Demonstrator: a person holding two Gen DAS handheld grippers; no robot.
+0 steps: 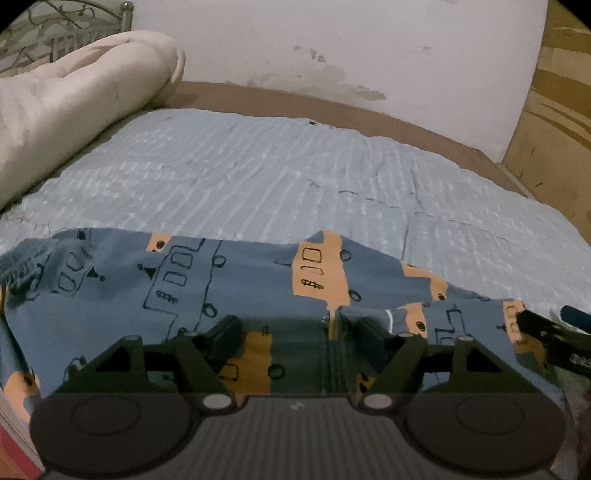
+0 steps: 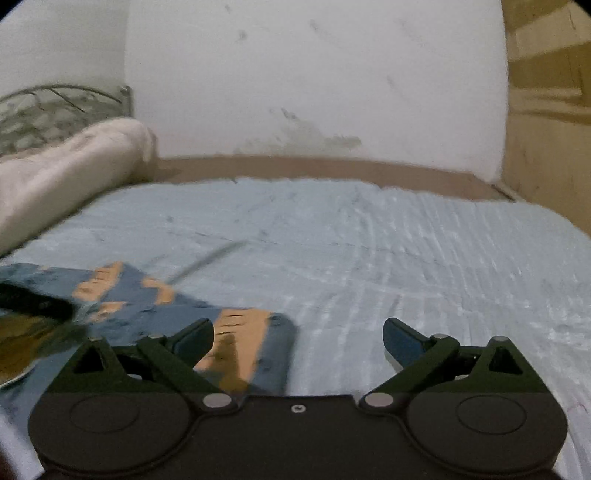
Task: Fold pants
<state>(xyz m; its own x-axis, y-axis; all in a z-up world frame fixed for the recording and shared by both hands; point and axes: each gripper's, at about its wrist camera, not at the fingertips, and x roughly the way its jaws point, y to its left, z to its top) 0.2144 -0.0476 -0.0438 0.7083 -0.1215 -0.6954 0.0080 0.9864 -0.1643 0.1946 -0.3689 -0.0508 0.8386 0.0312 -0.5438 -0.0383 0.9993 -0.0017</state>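
The pants point(image 1: 229, 291) are blue-grey with orange blocks and black drawn trucks. They lie spread across the near part of the bed, waistband at the far left. My left gripper point(image 1: 295, 328) is open, its fingers low over the crotch seam. My right gripper point(image 2: 297, 338) is open and empty, above the bedspread just right of a pant leg end point(image 2: 255, 347). The right gripper also shows at the right edge of the left wrist view point(image 1: 546, 339). The left gripper shows as a dark blur at the left of the right wrist view point(image 2: 33, 302).
A light blue ribbed bedspread point(image 1: 295, 177) covers the bed. A rolled cream blanket point(image 1: 74, 96) lies at the far left by a metal headboard point(image 1: 66, 22). A white wall is behind, and a wooden cabinet point(image 1: 554, 110) stands at the right.
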